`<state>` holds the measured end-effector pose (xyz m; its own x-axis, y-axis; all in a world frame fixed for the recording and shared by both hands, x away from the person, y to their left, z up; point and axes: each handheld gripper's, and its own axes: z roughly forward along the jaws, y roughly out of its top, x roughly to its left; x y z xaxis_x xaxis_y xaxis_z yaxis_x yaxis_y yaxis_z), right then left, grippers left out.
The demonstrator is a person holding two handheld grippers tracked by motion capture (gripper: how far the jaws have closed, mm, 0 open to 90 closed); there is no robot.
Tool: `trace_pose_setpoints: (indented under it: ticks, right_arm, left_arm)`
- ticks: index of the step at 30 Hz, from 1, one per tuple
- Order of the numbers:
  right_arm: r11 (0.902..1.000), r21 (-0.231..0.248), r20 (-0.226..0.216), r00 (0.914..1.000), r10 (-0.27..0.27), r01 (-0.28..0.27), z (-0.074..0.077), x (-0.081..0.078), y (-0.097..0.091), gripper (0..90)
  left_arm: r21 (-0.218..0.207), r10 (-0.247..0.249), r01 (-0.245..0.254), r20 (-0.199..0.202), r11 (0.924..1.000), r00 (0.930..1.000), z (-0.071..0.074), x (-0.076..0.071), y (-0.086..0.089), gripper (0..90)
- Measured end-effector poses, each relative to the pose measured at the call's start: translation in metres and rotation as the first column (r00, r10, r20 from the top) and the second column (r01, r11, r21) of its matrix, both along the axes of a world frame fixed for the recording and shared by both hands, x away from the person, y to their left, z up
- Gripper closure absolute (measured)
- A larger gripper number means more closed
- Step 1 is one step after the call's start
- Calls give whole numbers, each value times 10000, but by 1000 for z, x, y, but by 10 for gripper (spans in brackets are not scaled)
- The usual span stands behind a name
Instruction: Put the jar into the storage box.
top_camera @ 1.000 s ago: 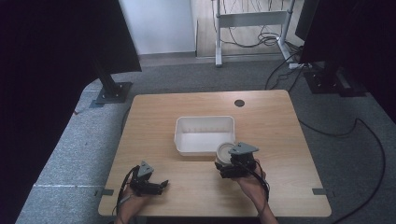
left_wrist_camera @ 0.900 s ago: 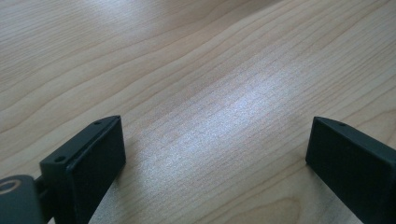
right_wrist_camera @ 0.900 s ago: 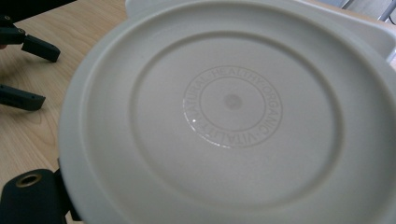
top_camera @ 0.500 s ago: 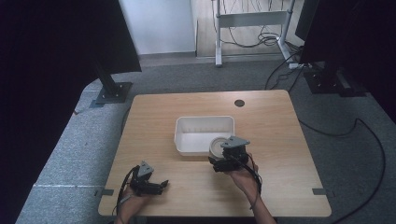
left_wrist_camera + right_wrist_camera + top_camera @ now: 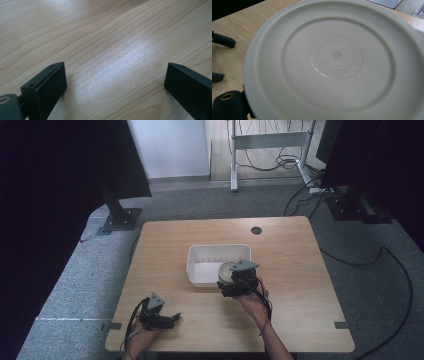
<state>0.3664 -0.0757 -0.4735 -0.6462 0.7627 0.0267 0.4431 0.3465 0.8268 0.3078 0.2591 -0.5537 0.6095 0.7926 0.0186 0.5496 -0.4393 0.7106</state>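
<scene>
while left tongs gape | right tongs grip lid | over tub

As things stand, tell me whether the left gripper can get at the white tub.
Probably yes: the left gripper is open over bare table, with clear wood up to the white tub. The right gripper crowds only its far corner.

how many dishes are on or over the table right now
2. A white rectangular tub sits at the table's centre. A round cream plate is held by the right gripper at the tub's near right corner. Anything under the plate would be hidden.
</scene>
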Motion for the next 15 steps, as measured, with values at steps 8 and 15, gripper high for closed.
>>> trace_pose_setpoints:
  ticks: [8, 15]
  right_arm:
    - [9997, -100, -85, 9997, -216, 215, -4, 14, 9, 97]
    - [9989, -113, -92, 9989, -467, 466, -7, 25, 13, 97]
  left_arm:
    - [6, -3, 3, 6, 10000, 10000, 0, 0, 0, 40]
    - [17, -9, 9, 9, 10000, 10000, 0, 0, 0, 39]
